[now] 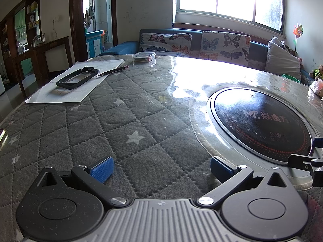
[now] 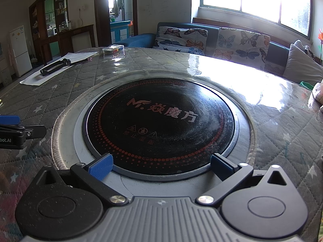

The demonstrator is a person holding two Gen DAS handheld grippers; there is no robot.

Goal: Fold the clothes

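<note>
Two grippers with black linkage arms and ribbed blue rubber pads hover over a round table, each with its jaws spread wide and nothing between them. The left gripper hangs above bare quilted cover, a grey diamond-stitched fabric printed with pale stars and overlaid by a glossy clear sheet that mirrors the window glare. The right gripper is poised at the near rim of a circular black glass cooktop, set flush in the table's centre, ringed by a pale collar and a braided cord edge, and marked with a band of red dots and printed characters. In the left wrist view the right gripper's arm shows at the right edge; in the right wrist view the left gripper's blue pad and black arm show at the left edge, so the two tools sit side by side. At the far left of the table lies a white sheet of paper bearing a flat black rectangular frame, with a pencil just beside it and a clear plastic box beyond. A blue sofa with butterfly-print cushions and a grey pillow stands behind the table. No clothes to be folded appear on the table in either view.
</note>
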